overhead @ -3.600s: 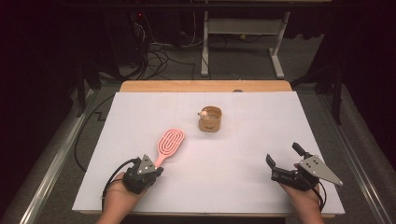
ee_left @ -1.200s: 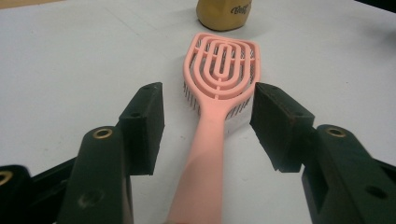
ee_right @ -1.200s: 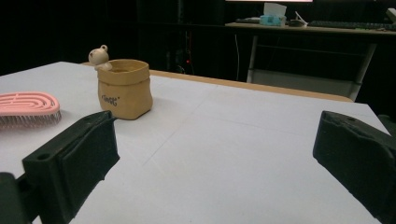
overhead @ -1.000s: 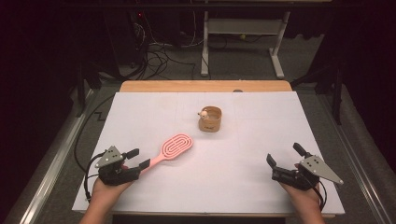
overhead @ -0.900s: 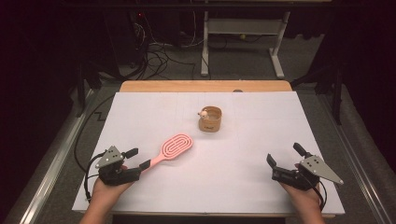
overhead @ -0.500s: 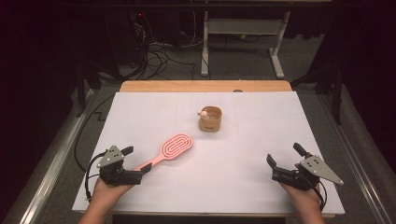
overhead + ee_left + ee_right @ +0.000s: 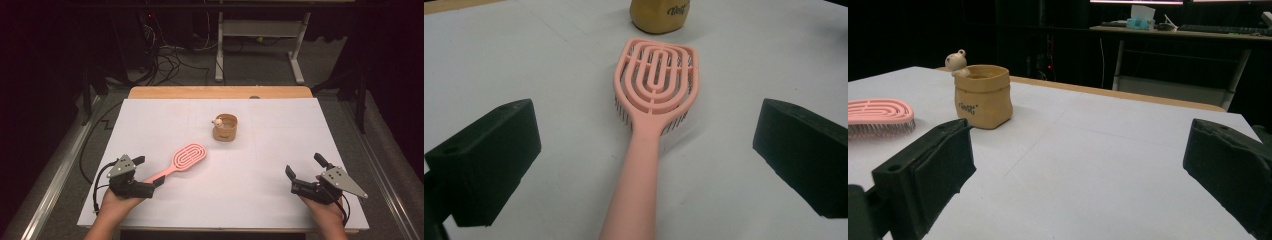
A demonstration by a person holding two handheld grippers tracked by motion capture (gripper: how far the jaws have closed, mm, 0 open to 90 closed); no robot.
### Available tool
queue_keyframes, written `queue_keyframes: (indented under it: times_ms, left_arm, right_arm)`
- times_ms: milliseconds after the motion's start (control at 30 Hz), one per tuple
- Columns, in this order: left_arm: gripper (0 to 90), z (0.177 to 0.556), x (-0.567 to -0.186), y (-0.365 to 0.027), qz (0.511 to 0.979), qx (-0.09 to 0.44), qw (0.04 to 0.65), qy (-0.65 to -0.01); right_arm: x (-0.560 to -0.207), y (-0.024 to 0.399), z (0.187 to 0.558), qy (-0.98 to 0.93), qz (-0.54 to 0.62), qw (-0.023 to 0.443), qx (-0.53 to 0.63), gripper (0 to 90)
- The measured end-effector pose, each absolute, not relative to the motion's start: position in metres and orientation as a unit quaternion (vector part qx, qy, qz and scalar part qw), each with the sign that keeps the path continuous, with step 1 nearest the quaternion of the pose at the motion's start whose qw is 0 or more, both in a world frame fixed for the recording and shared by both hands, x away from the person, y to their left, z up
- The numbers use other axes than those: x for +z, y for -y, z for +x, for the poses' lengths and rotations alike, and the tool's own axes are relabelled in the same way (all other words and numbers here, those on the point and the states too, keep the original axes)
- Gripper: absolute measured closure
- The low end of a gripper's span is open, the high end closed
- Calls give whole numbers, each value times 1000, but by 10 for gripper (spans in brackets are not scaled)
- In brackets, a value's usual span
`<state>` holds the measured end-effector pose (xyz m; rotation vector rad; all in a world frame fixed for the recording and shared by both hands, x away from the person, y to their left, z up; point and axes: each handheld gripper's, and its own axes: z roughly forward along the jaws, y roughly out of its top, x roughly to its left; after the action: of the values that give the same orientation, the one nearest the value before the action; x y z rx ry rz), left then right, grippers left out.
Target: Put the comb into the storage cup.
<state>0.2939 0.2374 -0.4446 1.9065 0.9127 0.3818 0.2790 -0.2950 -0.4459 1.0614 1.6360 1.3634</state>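
Observation:
A pink hairbrush (image 7: 186, 159) lies flat on the white table sheet (image 7: 280, 130), bristles down, its head toward the table's middle. My left gripper (image 7: 149, 171) sits at the handle end. In the left gripper view the brush (image 7: 654, 85) runs up between the two jaws of that gripper (image 7: 644, 150), which have just been opening and stand wide apart, clear of the handle. My right gripper (image 7: 303, 165) rests open near the front right with nothing between its jaws (image 7: 1068, 165).
A small tan cup (image 7: 225, 129) with a bear figure on its rim stands beyond the brush, mid-table; it shows as a cup (image 7: 983, 97) left of centre in the right gripper view. A wooden strip (image 7: 220, 92) borders the far edge. Cables and a desk frame lie beyond.
The left gripper pulled left and turned the brush with it, then its jaws spread off the handle, leaving the brush on the sheet. The right gripper has stayed put.

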Motion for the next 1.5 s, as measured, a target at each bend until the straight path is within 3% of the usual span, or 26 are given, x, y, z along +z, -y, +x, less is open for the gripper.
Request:
queue_keyframes:
  times_ms: [667,1500]
  left_arm:
    - [0,335,-429,-215,777,137,493,-367]
    - [0,385,-430,-160,862,106,363,-336]
  right_arm:
    - [-446,297,280,-635,417,373,532,3]
    - [-445,301,280,-630,422,372,535,3]
